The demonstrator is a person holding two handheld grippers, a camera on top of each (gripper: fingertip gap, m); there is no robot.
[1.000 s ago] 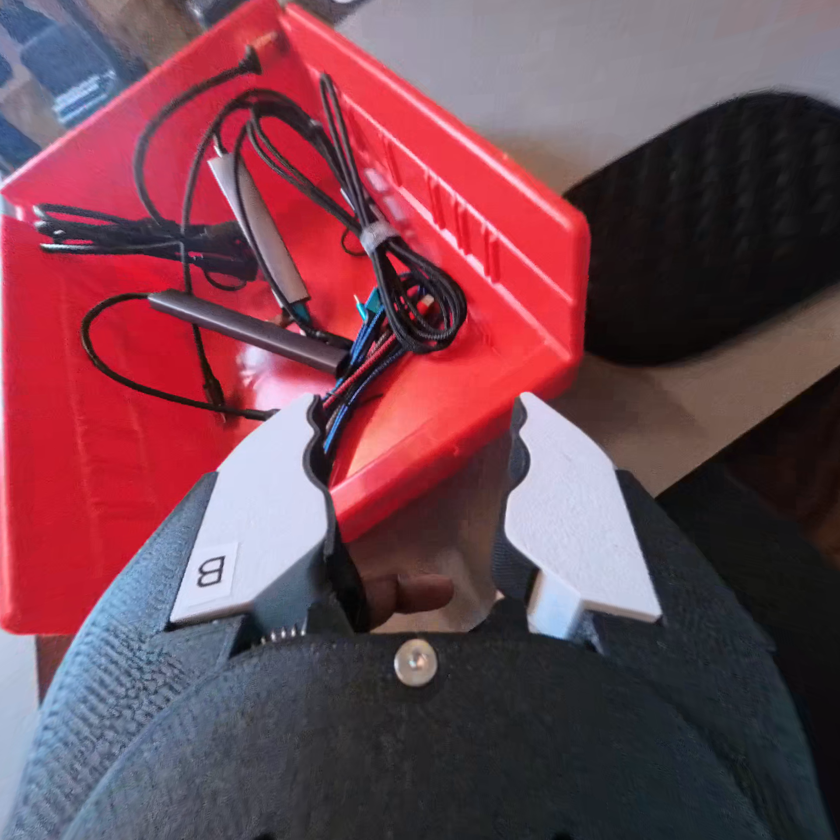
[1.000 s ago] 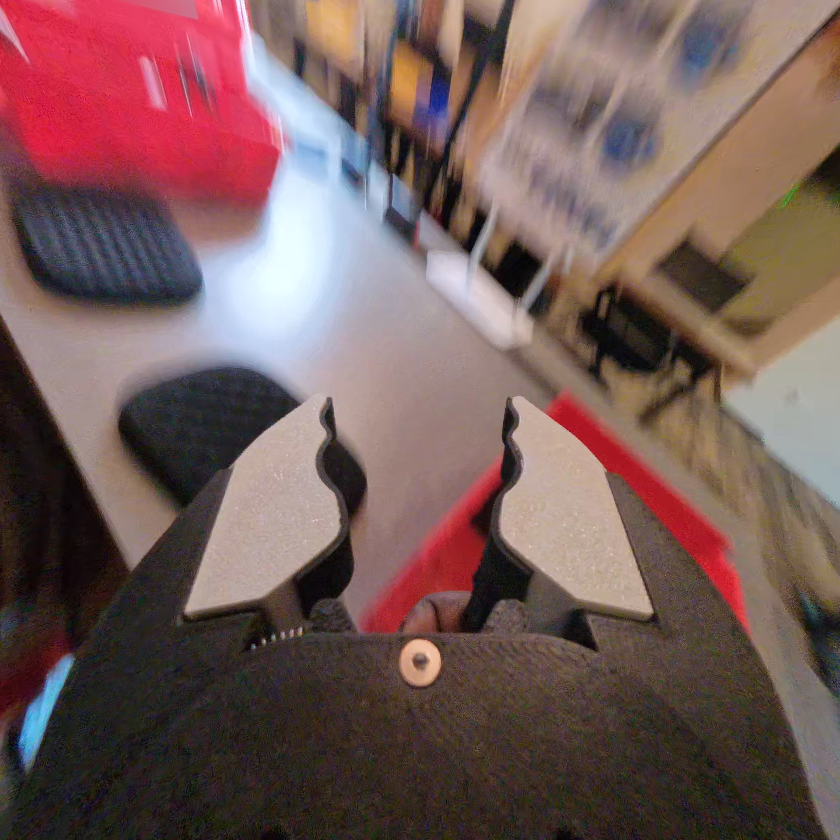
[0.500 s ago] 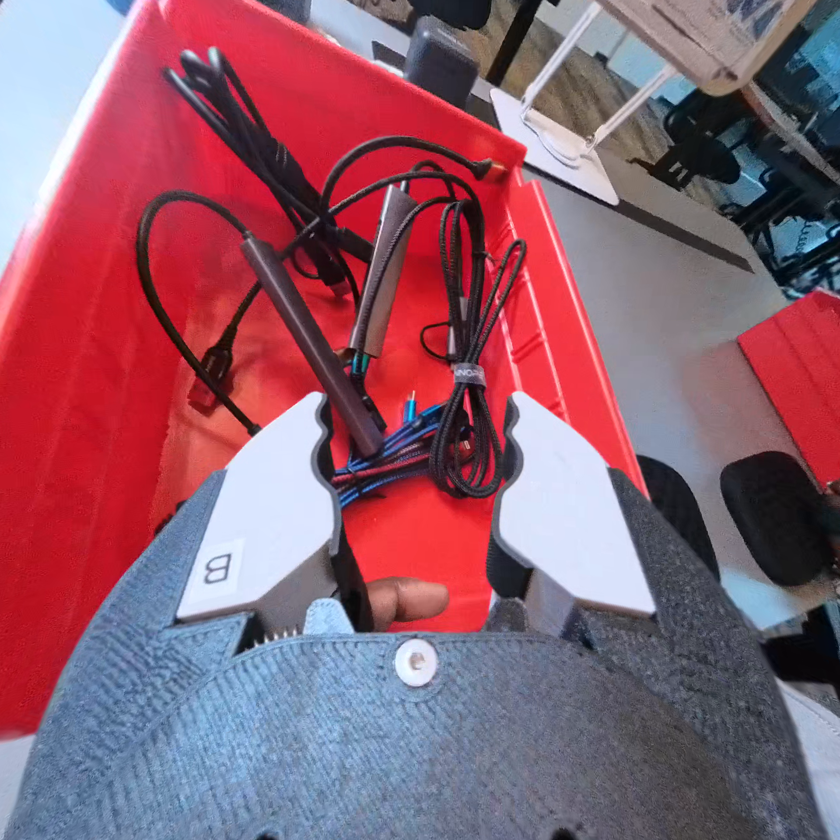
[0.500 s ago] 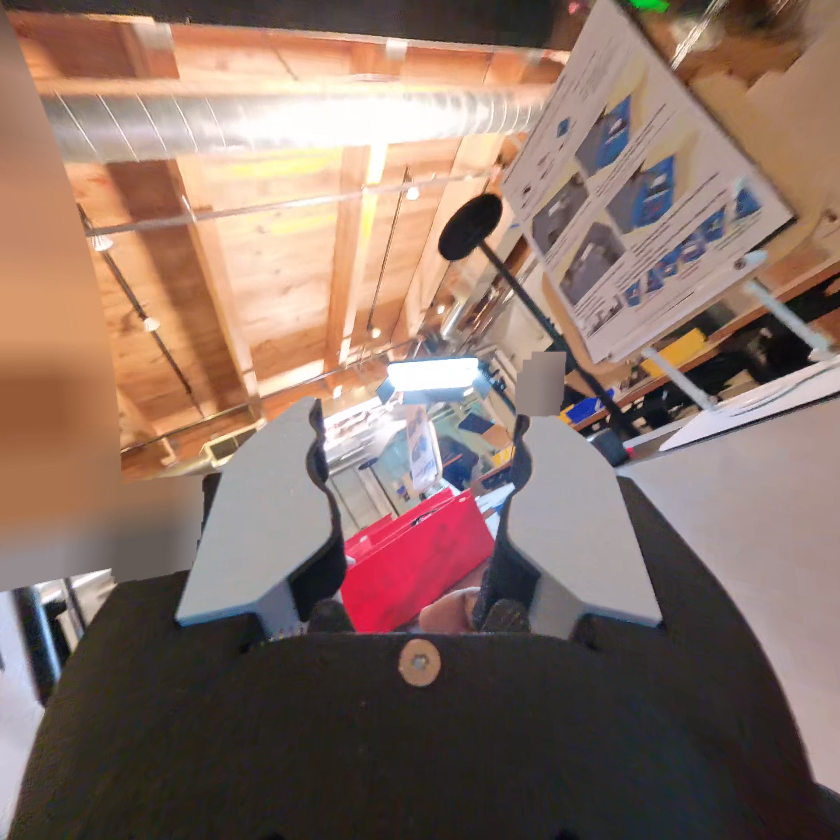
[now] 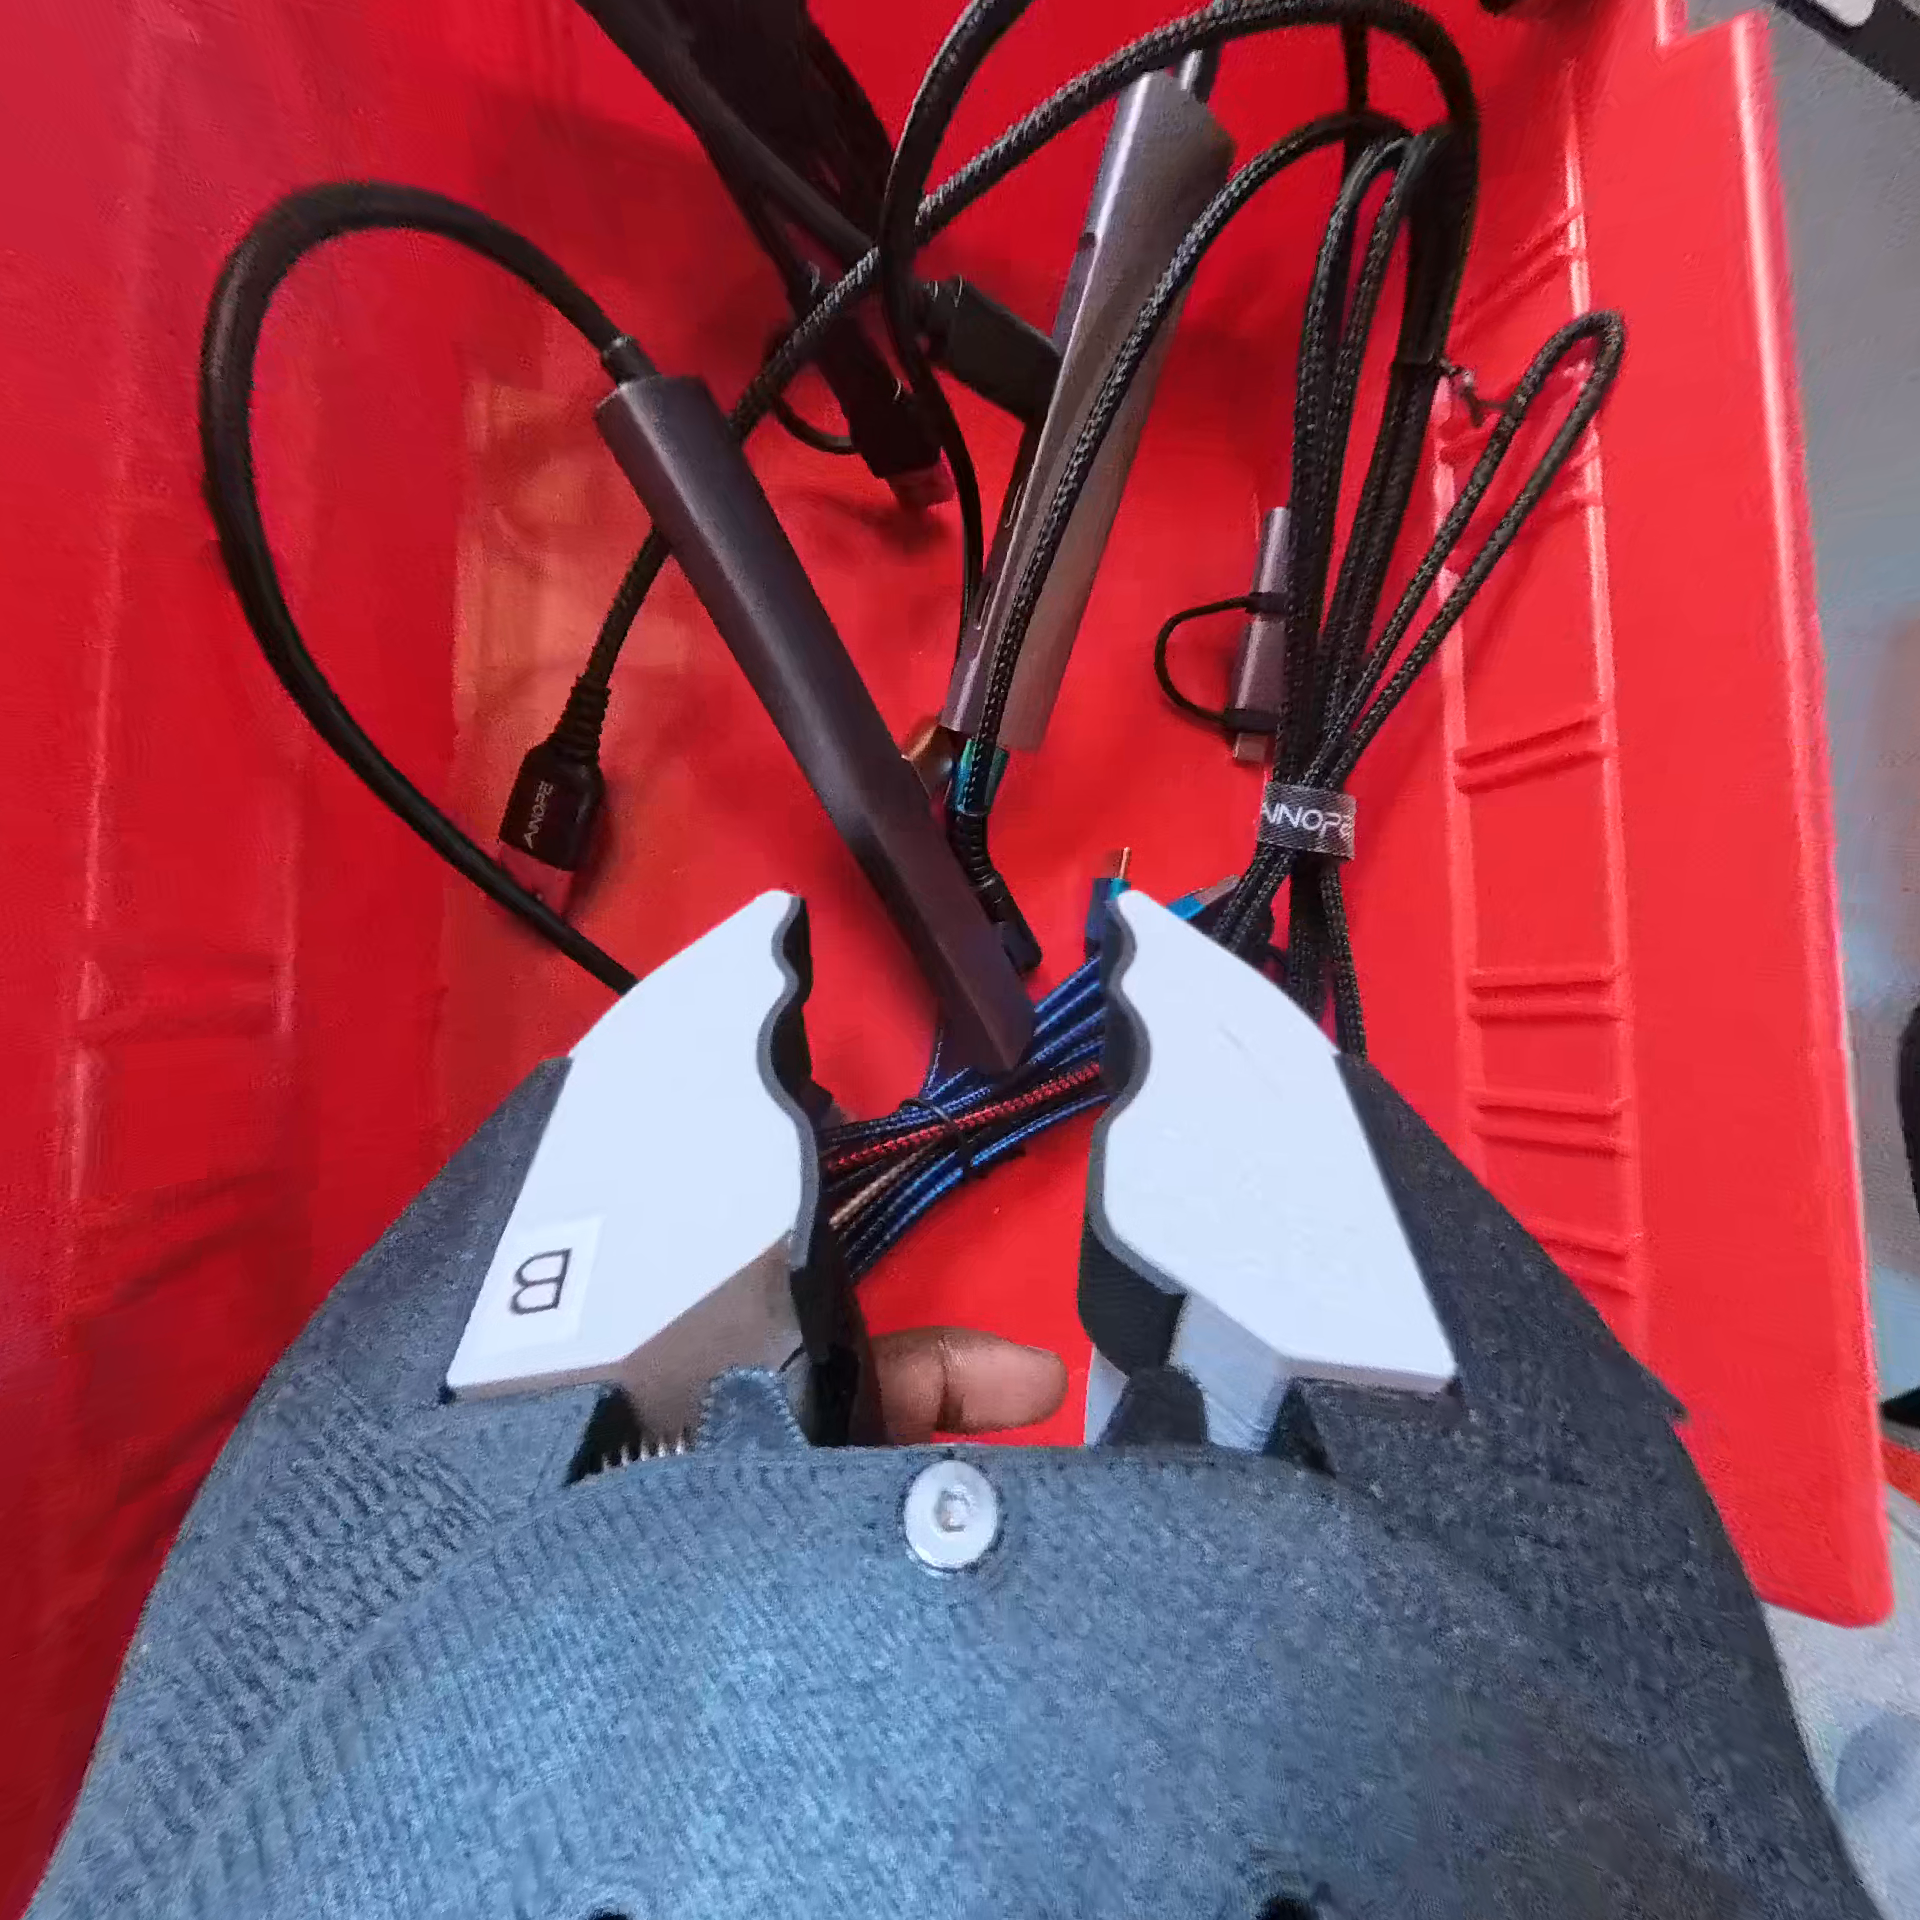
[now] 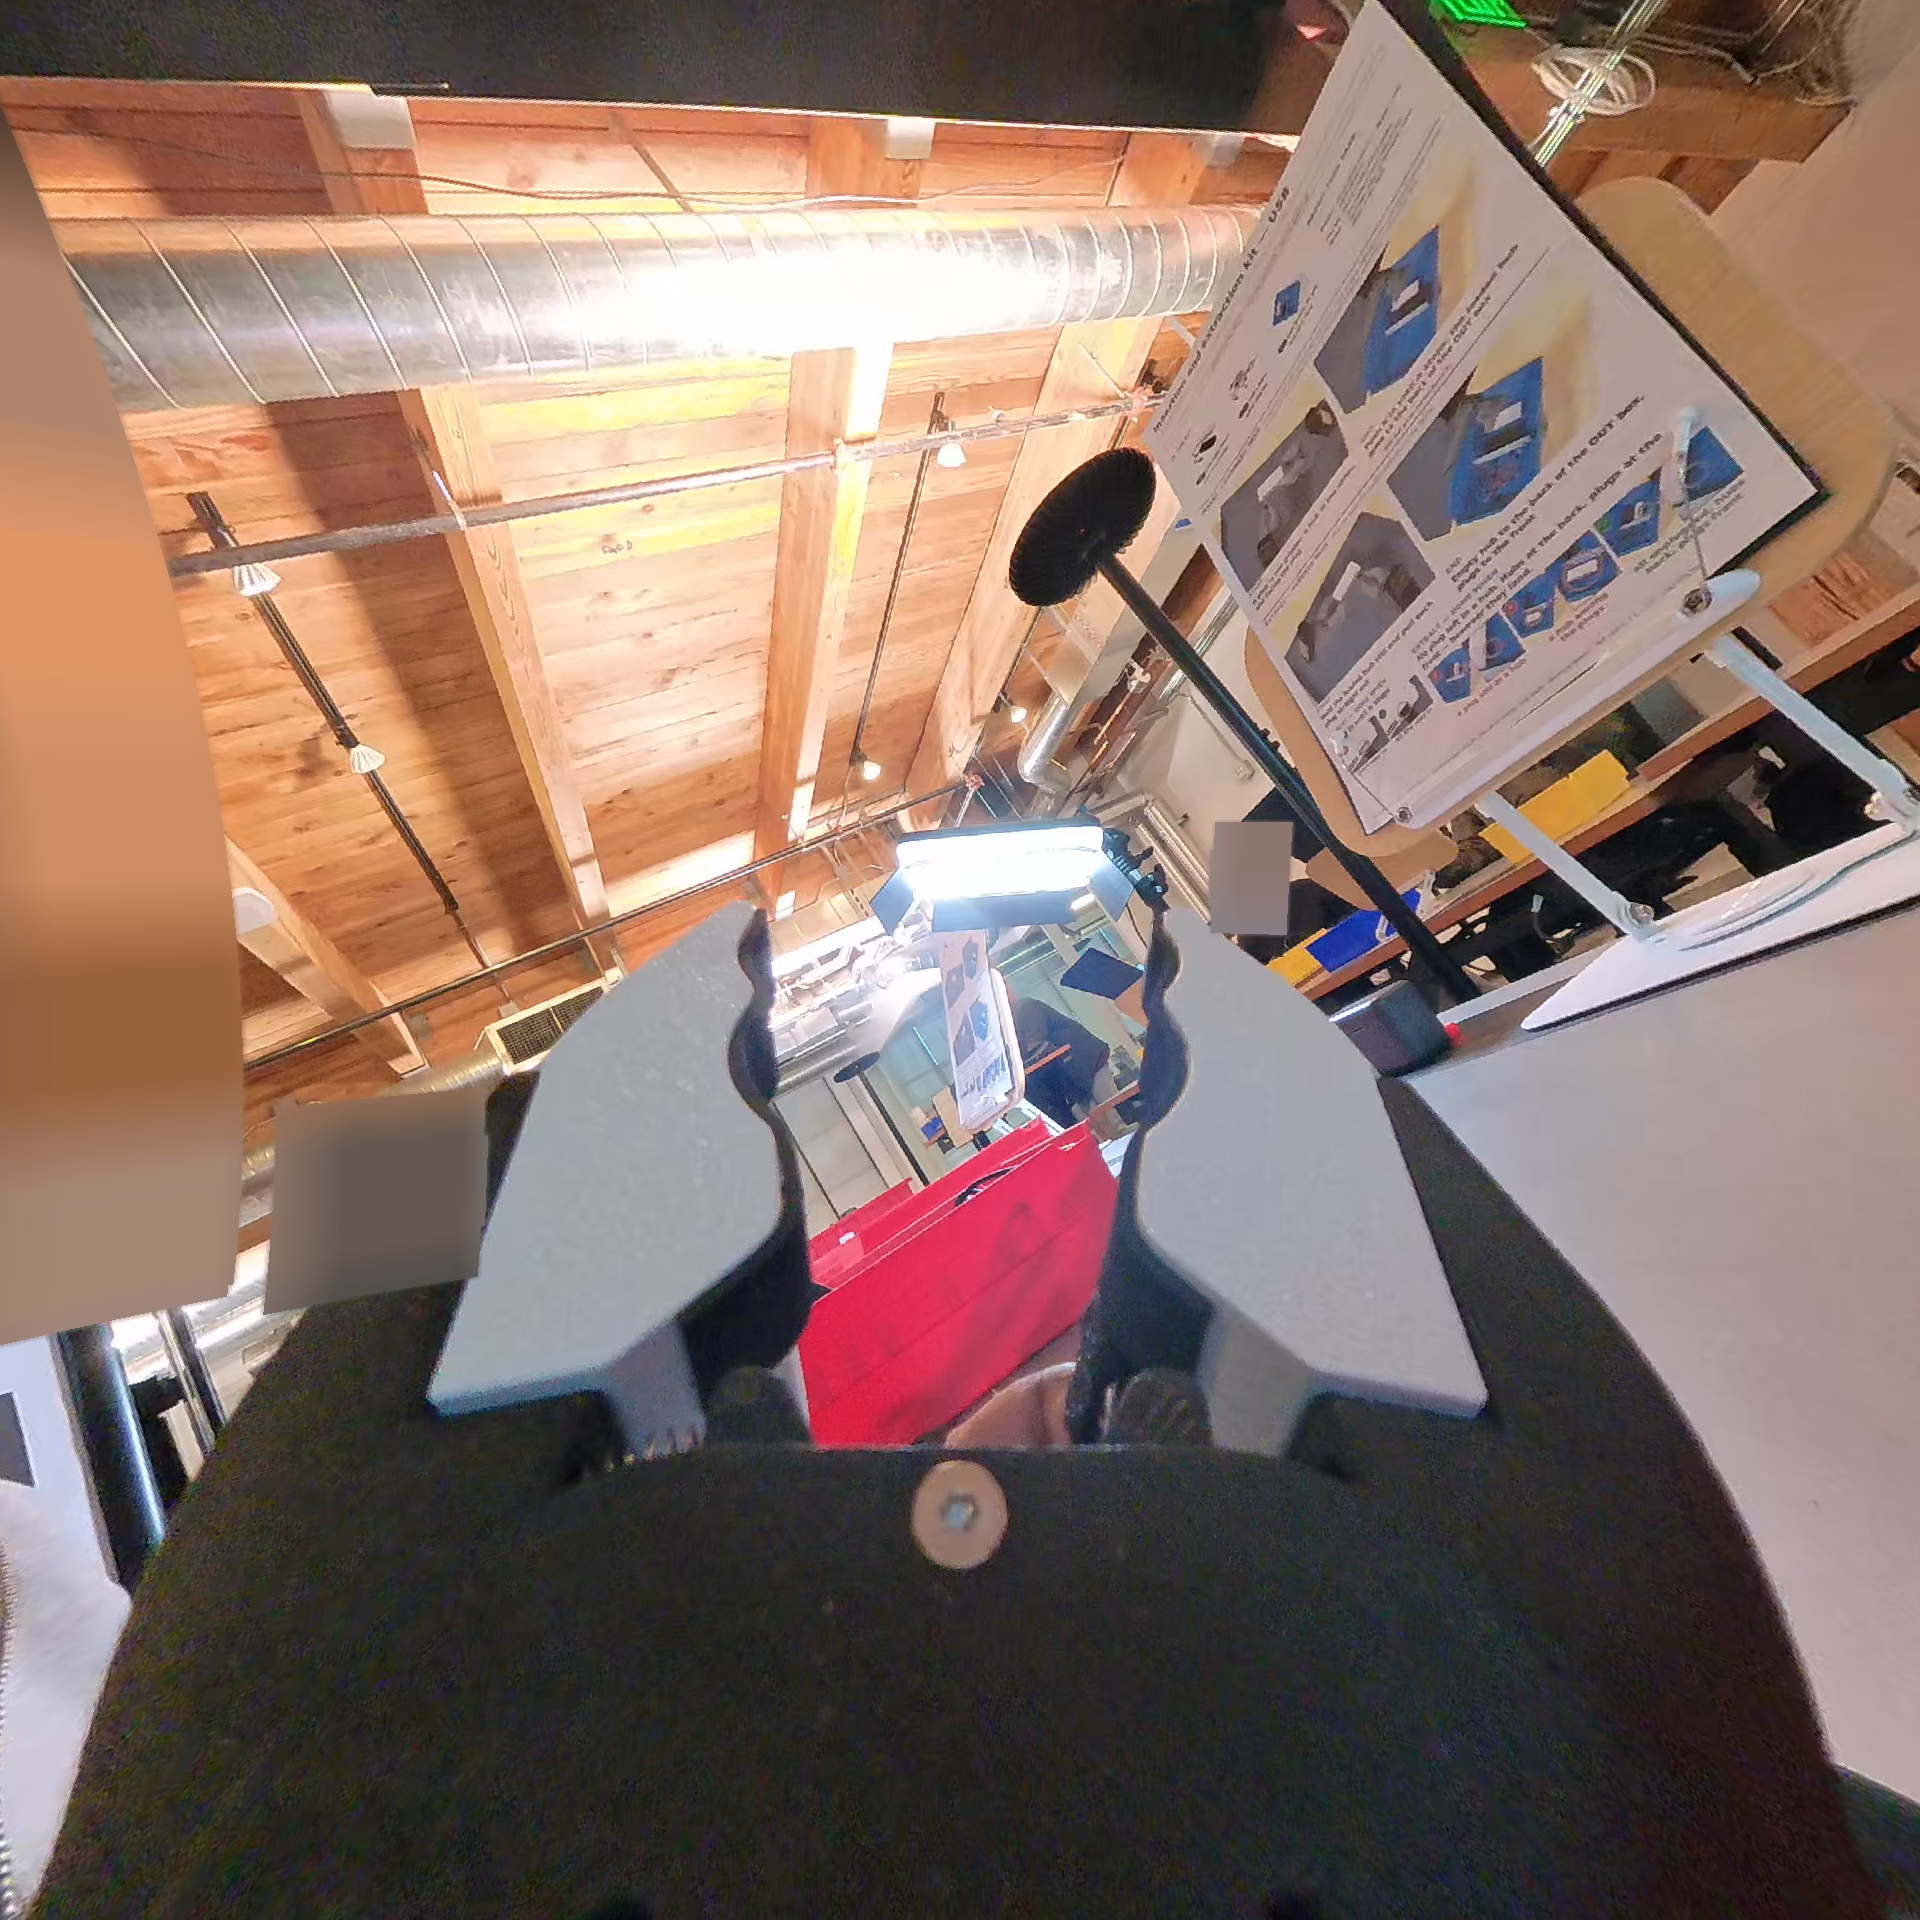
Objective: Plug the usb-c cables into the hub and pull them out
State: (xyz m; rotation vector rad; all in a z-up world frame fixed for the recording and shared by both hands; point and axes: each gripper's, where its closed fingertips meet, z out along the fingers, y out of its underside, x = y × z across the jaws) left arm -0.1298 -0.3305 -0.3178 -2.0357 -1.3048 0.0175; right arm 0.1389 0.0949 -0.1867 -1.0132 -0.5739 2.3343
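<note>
Red plastic fills the left wrist view: a red bin holds a tangle of cables and two slim hubs. The left hand-held gripper hangs inside it with its grey fingers spread wide and nothing between them; its tips flank the near end of the dark grey hub, which lies diagonally across the bin floor with a black cable leaving its far end in a wide loop. That hub's near end rests on a bundle of blue and red braided cables tied with a thin band, lying crosswise between the open fingers. Beside the dark hub, toward the bin's right wall, lies a lighter grey hub, with a black braided cable draped along it and a plug seated in its near end. Closer to the right wall sits a coil of black braided cable bound by a dark strap, with a small grey adapter just beside it. A loose black plug lies toward the bin's left side. The right hand-held gripper points upward with its fingers wide apart and empty, aimed at a wooden ceiling with a silver duct. Between its fingers a second red bin shows on the grey counter, and an instruction board stands on a stand at the counter's far edge.
</note>
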